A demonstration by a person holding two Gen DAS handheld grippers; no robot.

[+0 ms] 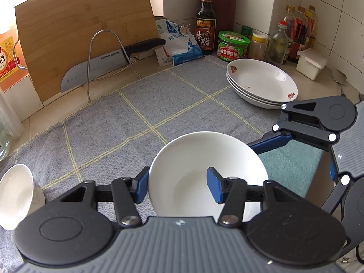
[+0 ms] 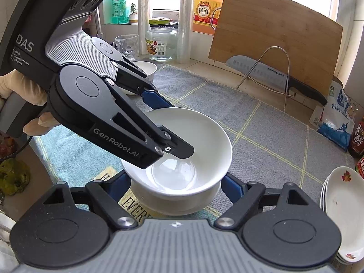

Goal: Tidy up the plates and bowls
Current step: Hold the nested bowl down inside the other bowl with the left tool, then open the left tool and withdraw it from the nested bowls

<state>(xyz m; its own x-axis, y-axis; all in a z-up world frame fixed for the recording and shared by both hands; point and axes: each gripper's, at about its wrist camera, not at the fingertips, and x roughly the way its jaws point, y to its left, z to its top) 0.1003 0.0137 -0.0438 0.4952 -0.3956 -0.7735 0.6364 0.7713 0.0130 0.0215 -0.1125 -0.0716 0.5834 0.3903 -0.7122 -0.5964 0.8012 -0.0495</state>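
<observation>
A white bowl (image 1: pixel 200 159) (image 2: pixel 204 141) stands on the grey checked cloth (image 1: pixel 136 118). My left gripper (image 1: pixel 177 187) is open, its jaws straddling the bowl's near rim, one finger outside and one inside; it also shows in the right wrist view (image 2: pixel 169 122). My right gripper (image 2: pixel 175 186) is open with its fingers on either side of the bowl's base, and shows at the right of the left wrist view (image 1: pixel 302 122). A second white bowl (image 1: pixel 16 195) (image 2: pixel 145 68) sits at the cloth's left edge. A stack of flowered plates (image 1: pixel 261 82) (image 2: pixel 341 213) rests at the right.
A bamboo cutting board (image 1: pixel 86 29) and a knife (image 1: pixel 102 68) in a wire rack lean against the back wall. Sauce bottles (image 1: pixel 206 22), jars and a salt bag (image 1: pixel 179 43) line the back corner. A glass jar (image 2: pixel 161 41) and mug stand behind the far bowl.
</observation>
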